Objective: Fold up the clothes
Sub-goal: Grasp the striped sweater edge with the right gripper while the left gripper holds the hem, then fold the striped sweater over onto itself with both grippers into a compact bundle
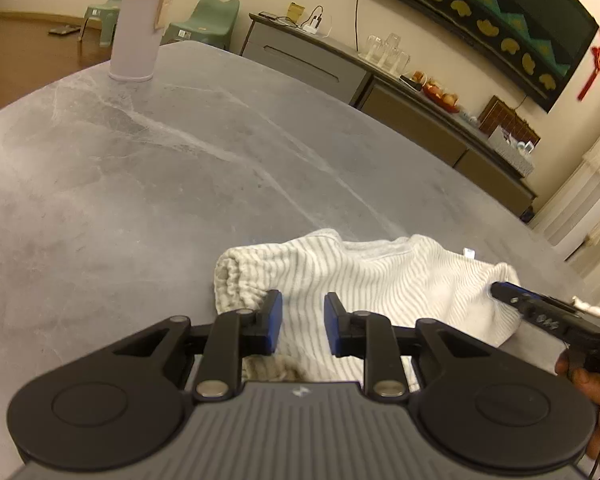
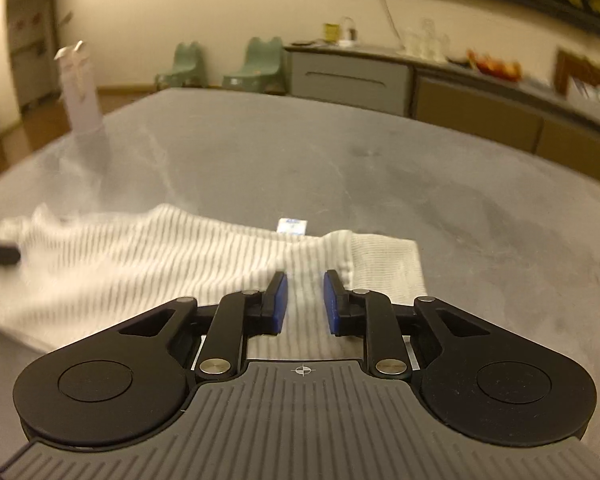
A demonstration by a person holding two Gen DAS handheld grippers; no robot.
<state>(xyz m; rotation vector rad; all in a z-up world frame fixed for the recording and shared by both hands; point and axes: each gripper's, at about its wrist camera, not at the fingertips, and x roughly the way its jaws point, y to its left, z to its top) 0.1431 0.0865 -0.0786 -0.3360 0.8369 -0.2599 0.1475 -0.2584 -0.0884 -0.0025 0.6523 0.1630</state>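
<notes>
A white garment with thin grey stripes (image 1: 364, 284) lies bunched on the grey marble table (image 1: 140, 168). It also shows in the right wrist view (image 2: 148, 256), with a ribbed cuff (image 2: 384, 264) and a small label (image 2: 293, 225). My left gripper (image 1: 302, 322) is open over the garment's left part, with fabric between its blue pads. My right gripper (image 2: 305, 302) is open over the garment near the cuff. The right gripper shows in the left wrist view (image 1: 516, 300) at the garment's right end. The left gripper's tip shows at the far left of the right wrist view (image 2: 0, 256).
A tall white bottle (image 1: 138, 28) stands at the table's far left; it shows blurred in the right wrist view (image 2: 80, 88). Beyond the table are two green chairs (image 1: 208, 20) and a long grey sideboard (image 1: 340, 68) with glasses and fruit.
</notes>
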